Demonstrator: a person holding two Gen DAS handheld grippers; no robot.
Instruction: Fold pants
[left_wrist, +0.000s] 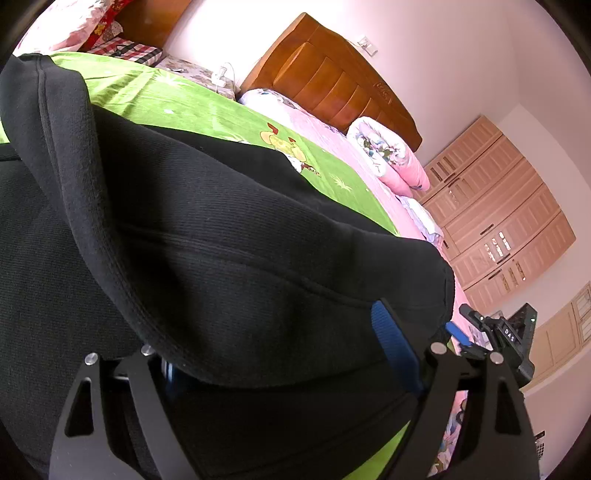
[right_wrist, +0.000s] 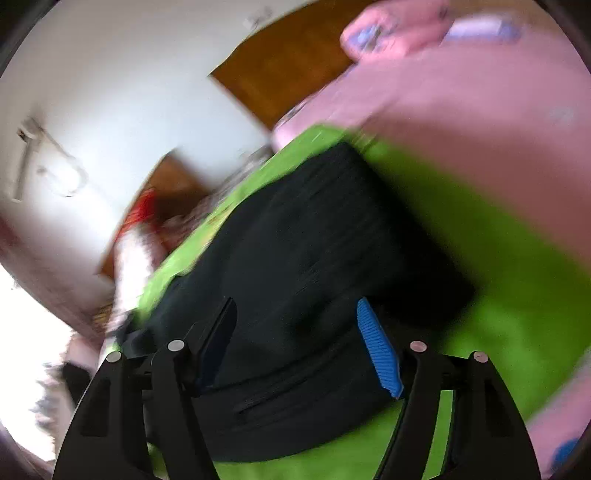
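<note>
The black pants (left_wrist: 221, 221) lie on a green blanket (left_wrist: 207, 107) on the bed. A thick fold of them bulges up in front of my left gripper (left_wrist: 273, 332). That fold drapes over the left finger and hides it. The blue pad (left_wrist: 395, 350) on the other finger stands bare, so the jaws are wide apart and not pressing. In the blurred right wrist view the pants (right_wrist: 314, 240) lie flat under my right gripper (right_wrist: 295, 302), which is open with its blue pad (right_wrist: 376, 350) free of the cloth. The right gripper (left_wrist: 461, 321) also shows at the pants' right edge.
A wooden headboard (left_wrist: 332, 77) stands at the far end of the bed. A rolled floral quilt (left_wrist: 388, 155) lies on the pink sheet (left_wrist: 314, 125). Light wooden wardrobes (left_wrist: 498, 221) line the right wall. Pillows (left_wrist: 92, 29) are piled at the upper left.
</note>
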